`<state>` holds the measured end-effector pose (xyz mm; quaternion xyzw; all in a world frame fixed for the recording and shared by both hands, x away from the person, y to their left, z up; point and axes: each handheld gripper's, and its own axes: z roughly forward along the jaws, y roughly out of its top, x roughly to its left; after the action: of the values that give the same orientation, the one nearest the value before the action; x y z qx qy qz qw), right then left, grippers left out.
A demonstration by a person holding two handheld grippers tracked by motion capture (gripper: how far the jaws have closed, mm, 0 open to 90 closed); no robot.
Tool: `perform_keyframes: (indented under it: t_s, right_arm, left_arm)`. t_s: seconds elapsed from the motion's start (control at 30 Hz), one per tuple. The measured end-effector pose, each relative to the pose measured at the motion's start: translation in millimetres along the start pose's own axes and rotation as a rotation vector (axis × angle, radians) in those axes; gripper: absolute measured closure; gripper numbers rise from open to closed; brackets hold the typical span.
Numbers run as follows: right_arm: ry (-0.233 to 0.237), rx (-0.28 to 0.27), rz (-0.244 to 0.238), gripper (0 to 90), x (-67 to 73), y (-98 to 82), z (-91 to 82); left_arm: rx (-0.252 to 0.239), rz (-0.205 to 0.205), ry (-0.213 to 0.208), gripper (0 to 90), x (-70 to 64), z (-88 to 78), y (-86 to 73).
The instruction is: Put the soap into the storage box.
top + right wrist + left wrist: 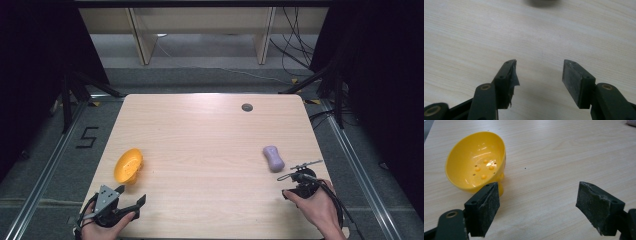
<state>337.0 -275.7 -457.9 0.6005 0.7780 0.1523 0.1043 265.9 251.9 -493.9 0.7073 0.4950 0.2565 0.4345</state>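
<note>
One yellow bowl (128, 165), tipped and empty, lower left; one purple soap (273, 158), right; left gripper (131, 196) and right gripper (299, 170) both released.

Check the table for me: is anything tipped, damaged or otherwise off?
The yellow bowl lies tipped on its side near the left gripper, its opening facing that gripper. The pad on one jaw of the right gripper looks torn and peeling at its edge. The purple soap-like piece lies flat, nothing odd.

Pale wooden table (210, 150) on grey floor (55, 150), black curtains (30, 50) either side.
</note>
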Motion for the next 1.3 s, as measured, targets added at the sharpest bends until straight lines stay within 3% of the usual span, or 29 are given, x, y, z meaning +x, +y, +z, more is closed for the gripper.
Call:
perform_keyframes:
  t_s: [0.07, 0.13, 0.17, 0.2, 0.33, 0.4, 0.57, 0.6, 0.63, 1.3]
  right_arm:
    - [0.001, 0.011, 0.007, 45.0, 0.9, 1.5, 1.9]
    - [-0.009, 0.014, -0.020, 44.9, 0.8, 2.7, 4.7]
    - [0.004, 0.029, -0.006, 44.7, 2.5, 4.5, 3.1]
    - [-0.014, 0.035, -0.010, 44.7, 3.1, 7.2, 3.4]
    - [-0.001, 0.028, -0.028, 43.5, 2.0, 16.9, 1.7]
    - [0.004, 0.058, -0.026, 43.9, 2.9, 21.5, -1.0]
    - [0.010, 0.078, -0.013, 44.7, 1.6, 35.6, -2.1]
    - [0.015, 0.074, -0.038, 44.8, -1.5, 38.1, -1.3]
    - [0.030, 0.096, 0.011, 44.8, 0.3, 42.2, -3.6]
    - [0.015, 0.119, 0.012, 44.6, -0.6, 97.4, 4.4]
  left_arm:
    - [0.008, 0.000, -0.002, 18.2, 0.2, 0.2, -0.2]
    - [0.009, 0.015, -0.003, 18.5, 0.3, -0.2, 0.1]
    - [0.012, 0.018, -0.006, 18.5, 0.5, -0.4, 0.0]
    - [0.007, 0.013, -0.010, 18.7, 0.3, -0.1, -0.4]
    - [0.012, -0.002, -0.023, 19.0, 0.4, 0.3, -1.0]
    - [0.004, -0.018, -0.028, 19.1, -0.2, 0.6, -1.3]
    - [0.008, -0.011, -0.035, 19.1, -1.2, 0.3, -1.4]
    - [0.009, -0.011, -0.035, 19.1, -1.3, 0.4, -1.5]
    - [0.010, -0.013, -0.034, 19.1, -1.4, 0.3, -1.6]
    - [0.012, -0.016, -0.048, 19.6, -1.9, 1.1, -1.6]
